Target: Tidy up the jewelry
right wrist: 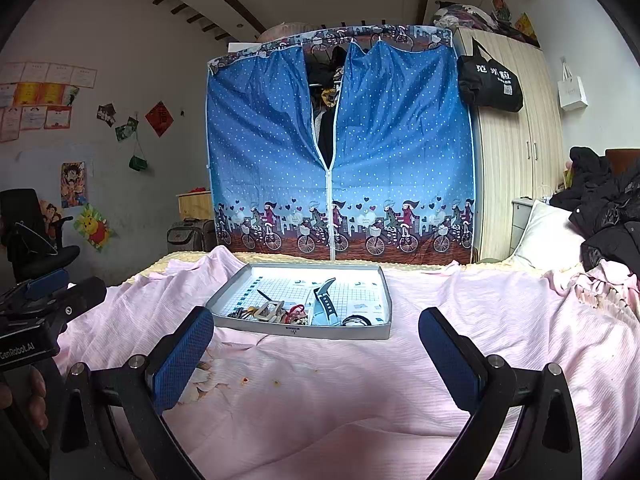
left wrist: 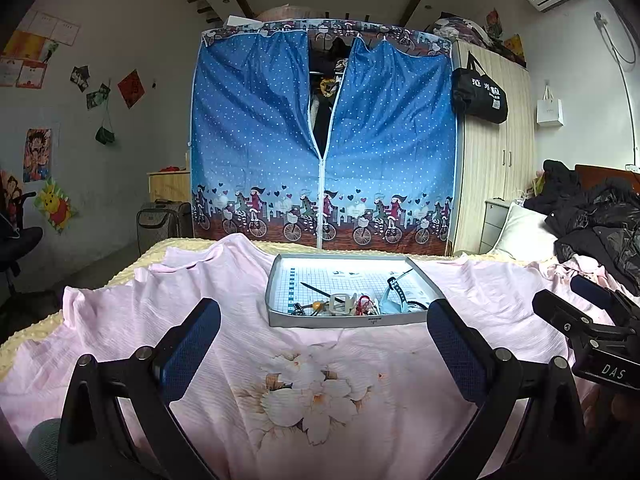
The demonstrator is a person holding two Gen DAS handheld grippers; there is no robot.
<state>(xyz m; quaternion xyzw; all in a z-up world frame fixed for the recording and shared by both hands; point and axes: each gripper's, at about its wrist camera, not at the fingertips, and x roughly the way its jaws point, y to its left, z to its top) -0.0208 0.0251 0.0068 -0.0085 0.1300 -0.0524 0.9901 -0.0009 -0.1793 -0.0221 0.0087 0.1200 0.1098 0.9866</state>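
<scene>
both of your grippers are spread wide with nothing between the fingers: left gripper point(left wrist: 324, 344) and right gripper point(right wrist: 316, 348) hover over the pale pink floral bedsheet point(left wrist: 312, 400), short of the tray and not touching anything.

the jewelry sits in the shallow grey rectangular tray with the white grid-printed floor point(left wrist: 276, 280), set on the sheet in the middle of the bed. everything is bunched along the near edge of it:
- dark thin stick, maybe a hairpin point(left wrist: 320, 290), lying diagonally
- beige rectangular buckle-like clip point(left wrist: 342, 304)
- small red piece point(left wrist: 363, 302), plus a dark tangle with a yellow bead at the left point(left wrist: 308, 307); too small to tell what they are
- pale blue and dark watch-style strap point(right wrist: 326, 306), curved, one end sticking up
- dark ring or bangle at the near right corner point(right wrist: 357, 321)

the far half of the tray floor is bare apart from printed marks point(left wrist: 352, 274).

progress, as a judgement: the pieces look heaped and overlapping, not laid out in separate spots, so it doesn't read as sorted. but all of it is inside the tray, so if the goal was only to gather things into the tray, this could equally be the end state. can't settle which from here.

if spreading is intended, the tangle near the left is the risk: small linked bits may drag each other when you pinch one.
</scene>
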